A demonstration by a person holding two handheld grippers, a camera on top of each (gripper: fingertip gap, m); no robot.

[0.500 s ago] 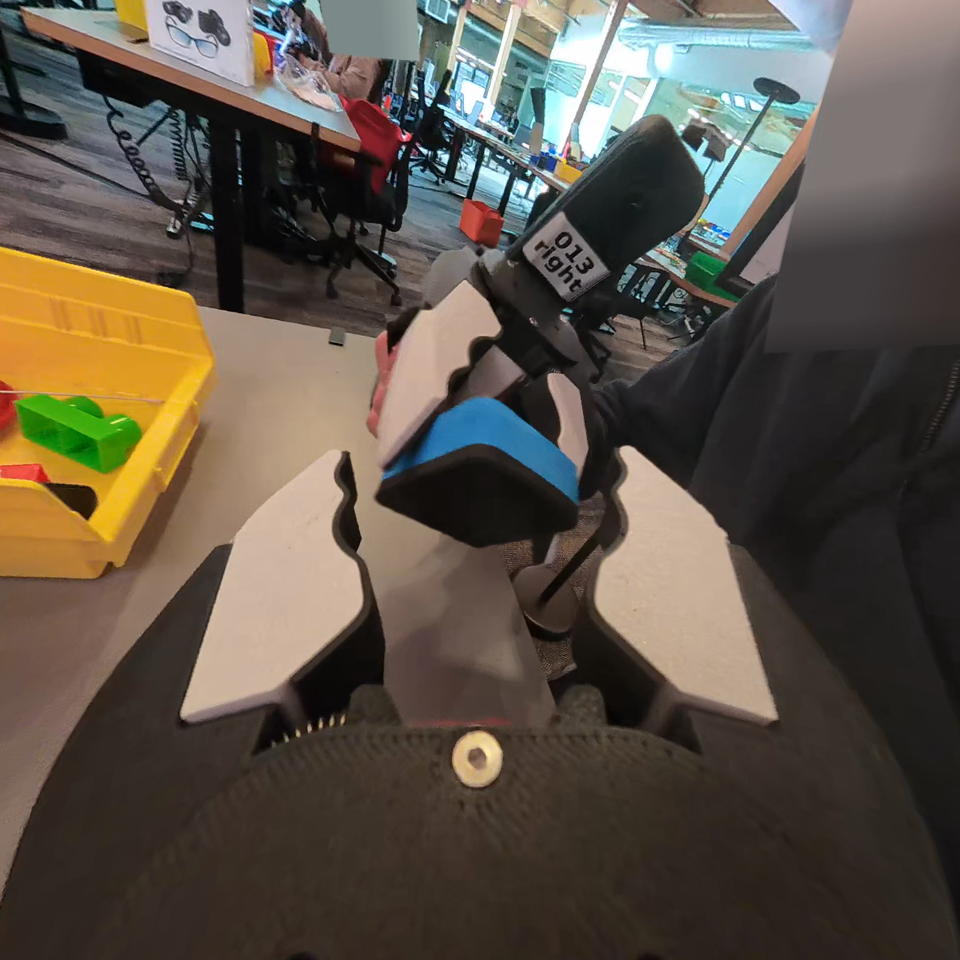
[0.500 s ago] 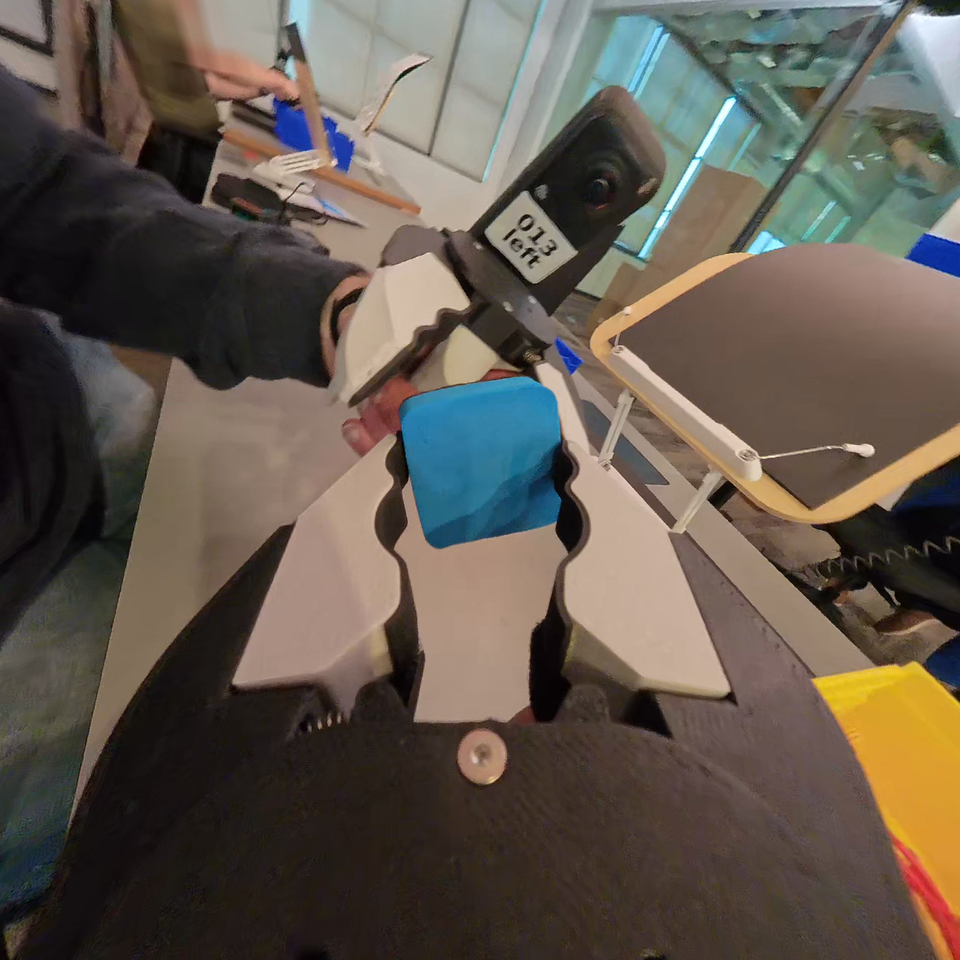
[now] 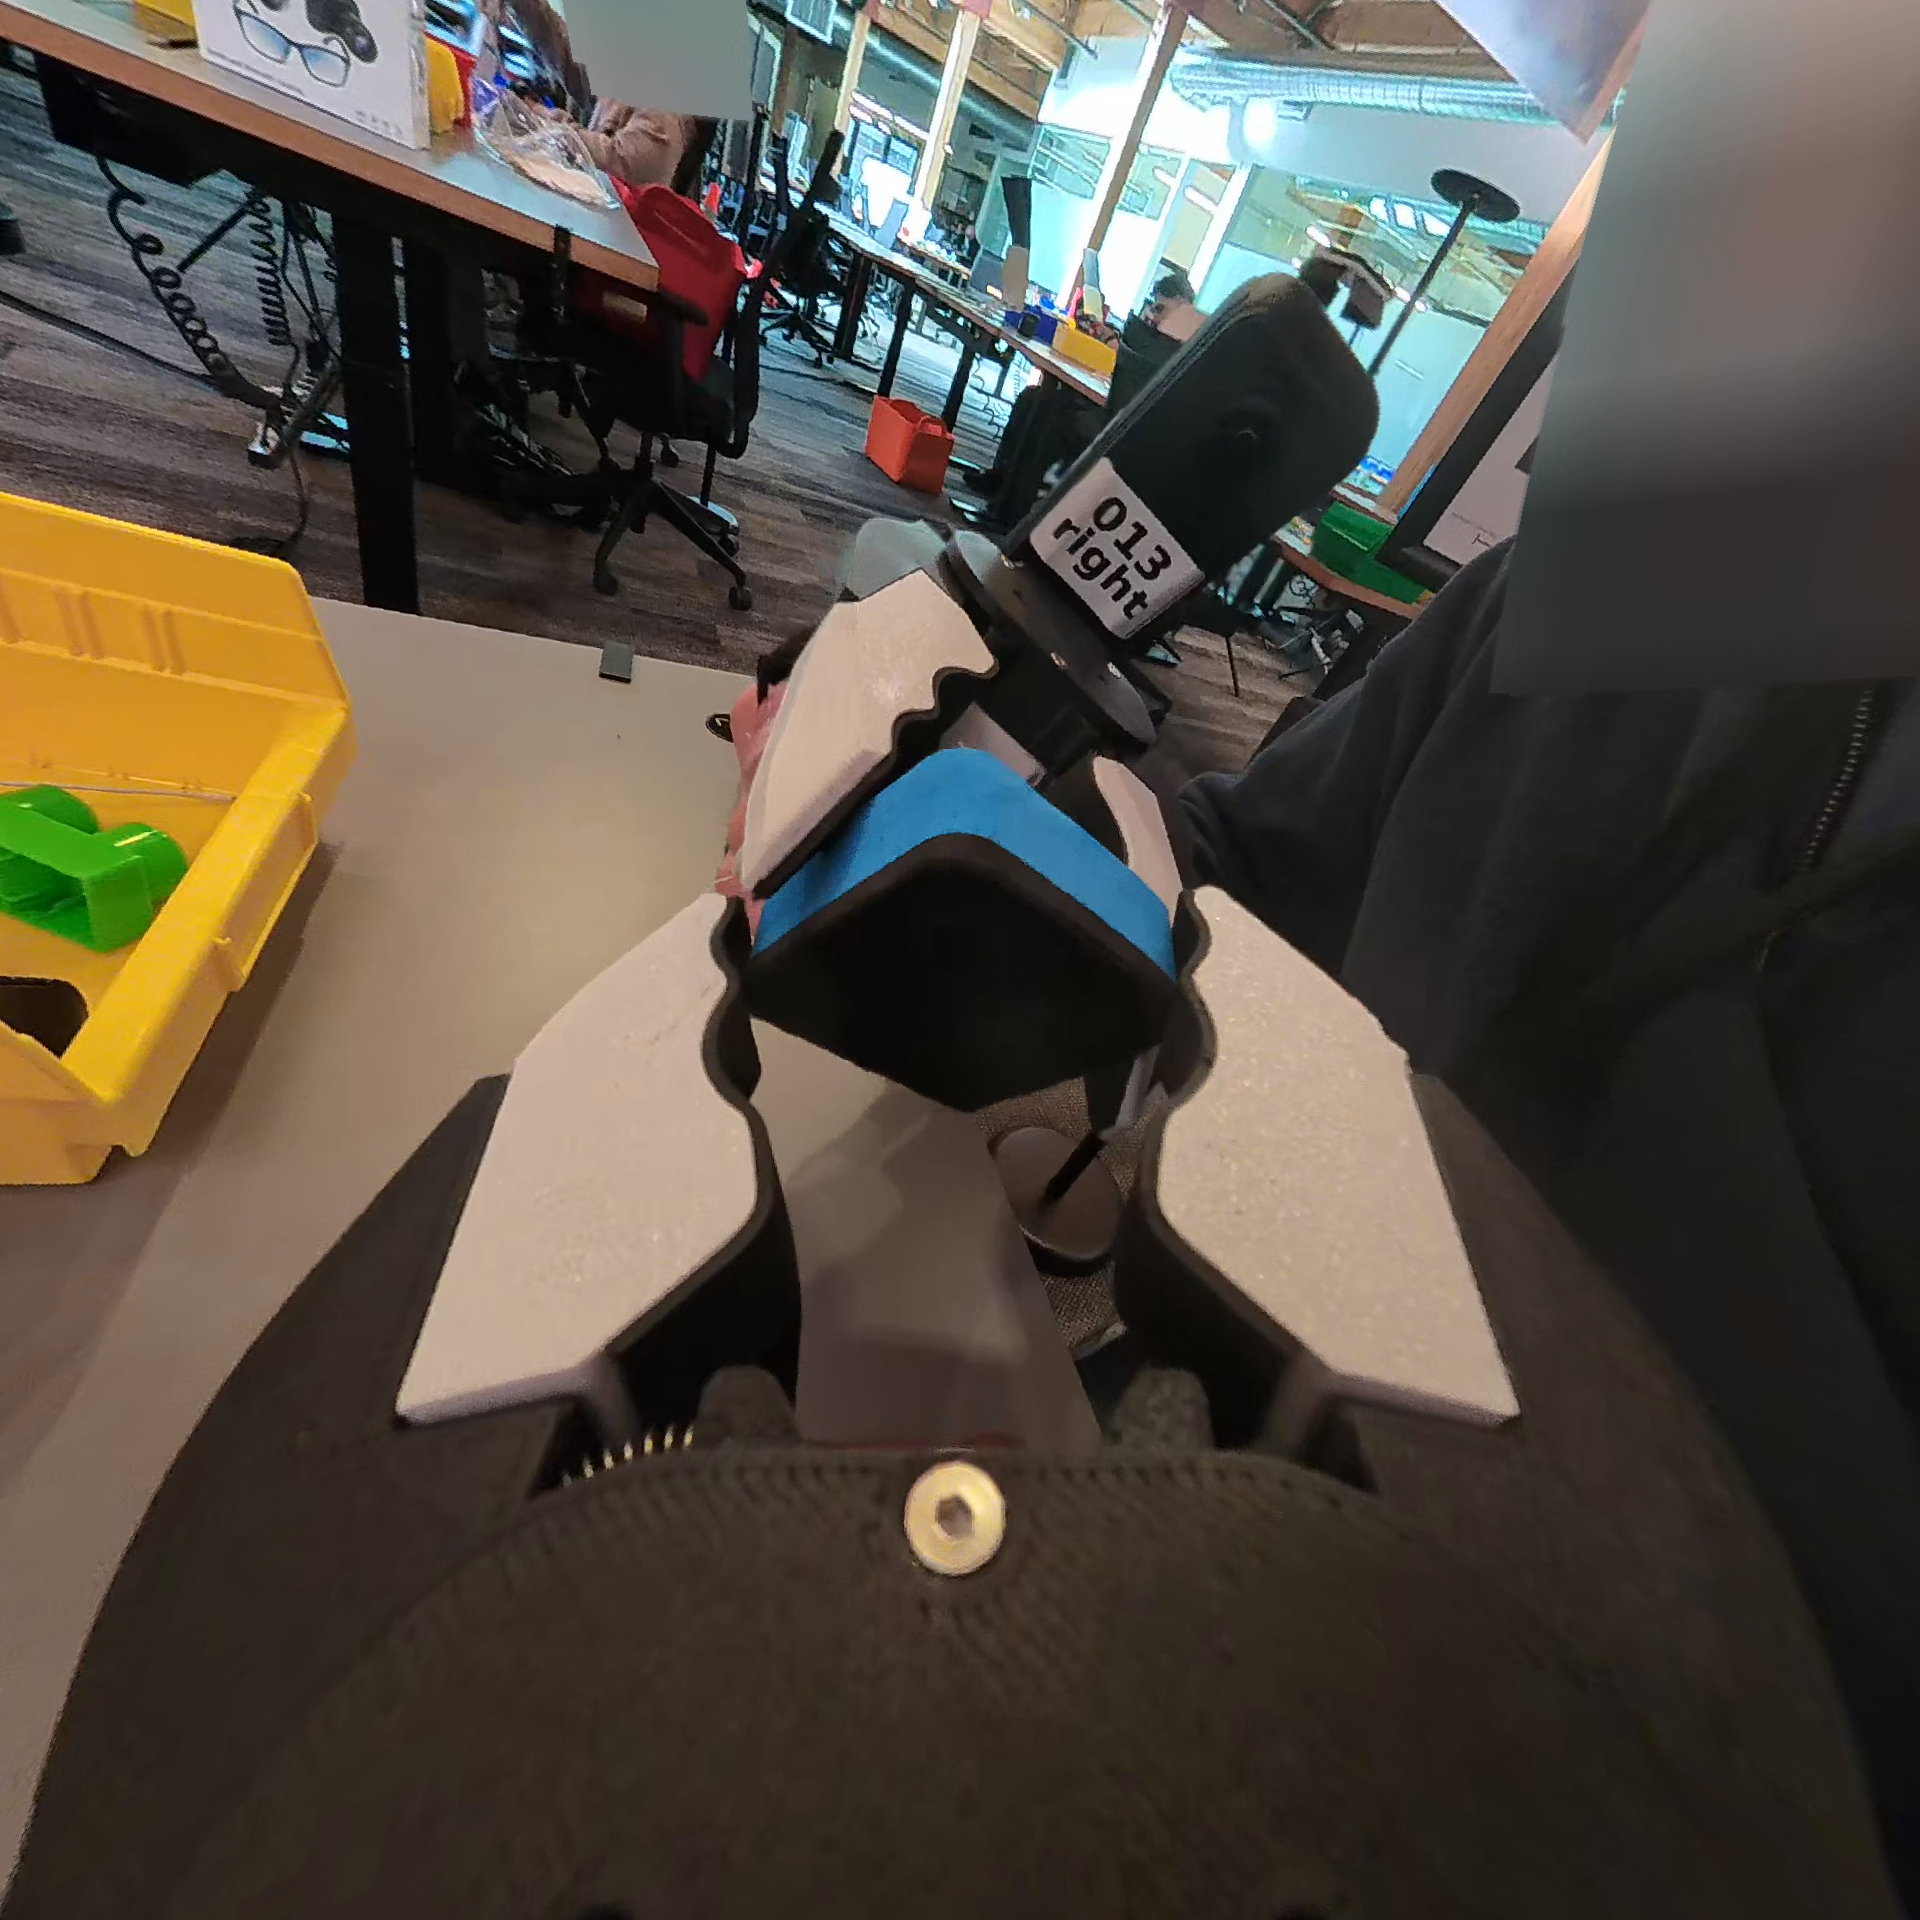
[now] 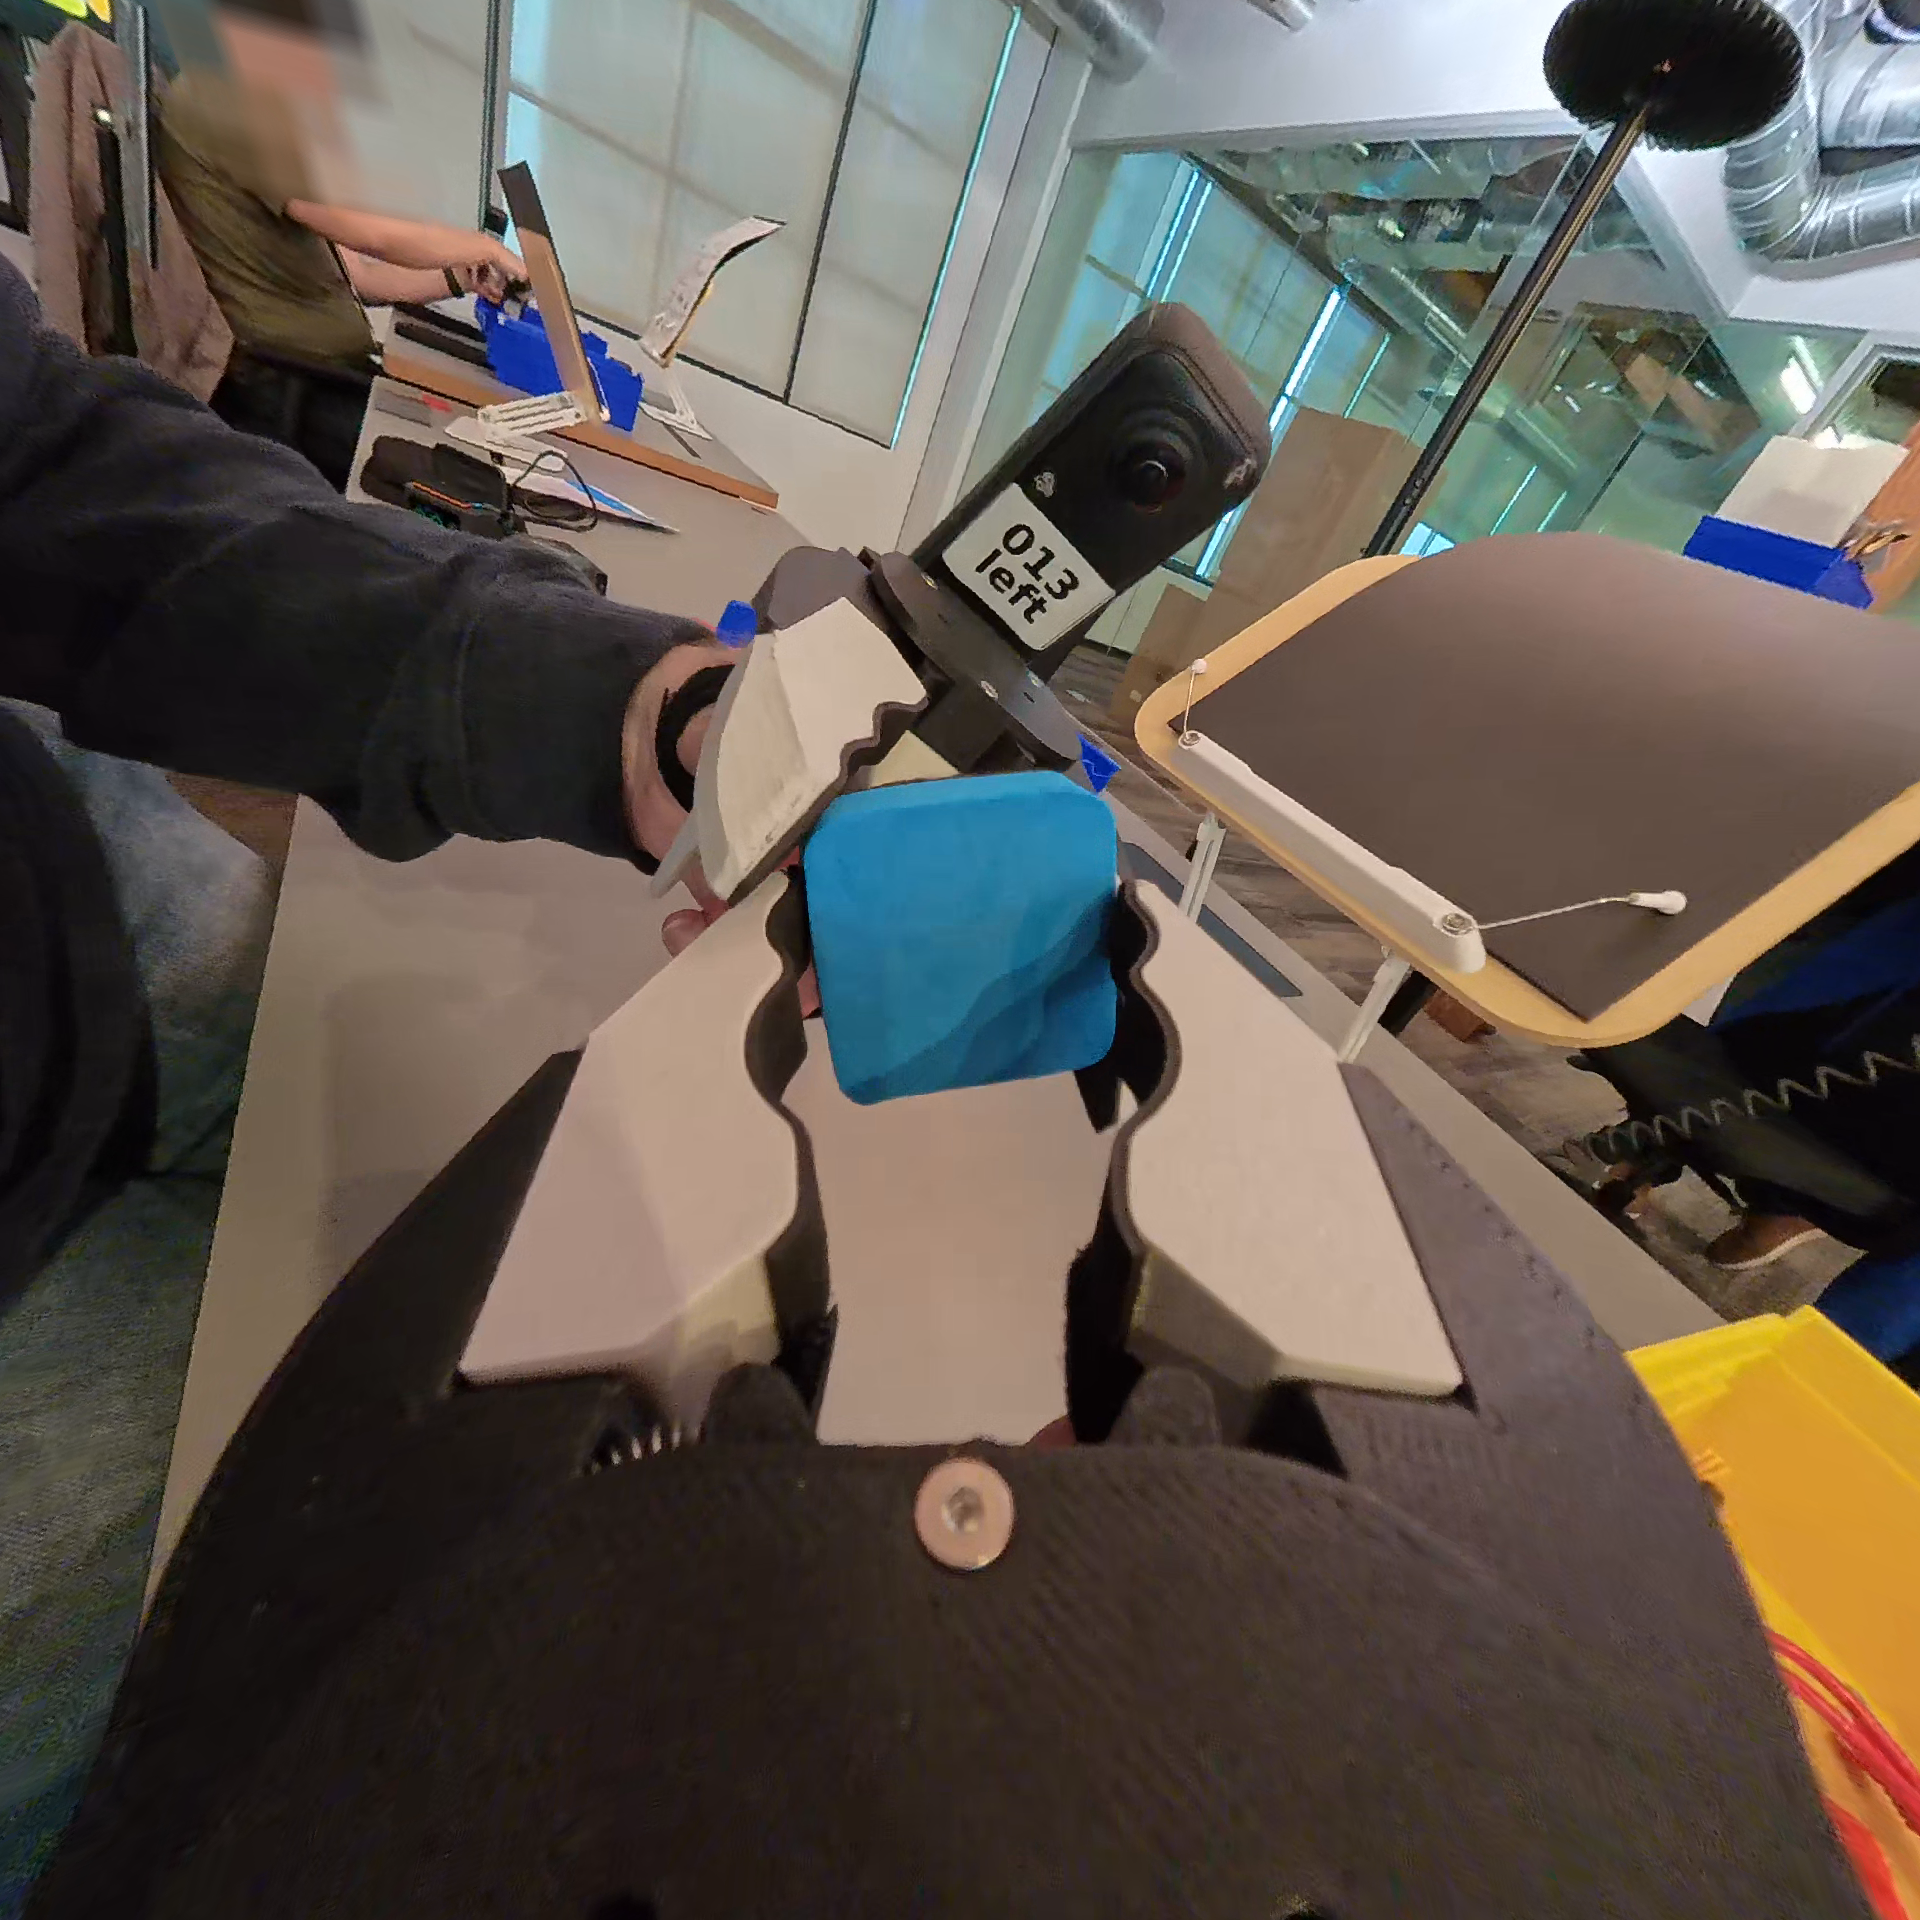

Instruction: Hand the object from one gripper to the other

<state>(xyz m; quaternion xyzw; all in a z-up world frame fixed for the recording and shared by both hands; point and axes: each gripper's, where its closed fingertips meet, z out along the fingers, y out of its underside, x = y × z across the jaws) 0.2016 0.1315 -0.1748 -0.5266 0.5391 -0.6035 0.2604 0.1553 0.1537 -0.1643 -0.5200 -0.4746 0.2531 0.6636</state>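
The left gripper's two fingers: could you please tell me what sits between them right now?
The blue-and-black block sits between the left gripper's fingers, as the left wrist view shows. The right gripper is shut on the same block.

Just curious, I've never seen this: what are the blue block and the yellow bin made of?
The blue block looks like foam, matte with soft rounded edges and a black underside. The yellow bin looks like glossy moulded plastic, with ribbed walls.

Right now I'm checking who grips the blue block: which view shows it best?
Right wrist view: the blue block shows its broad face between the right gripper fingertips. Left wrist view shows a blue strip and dark underside.
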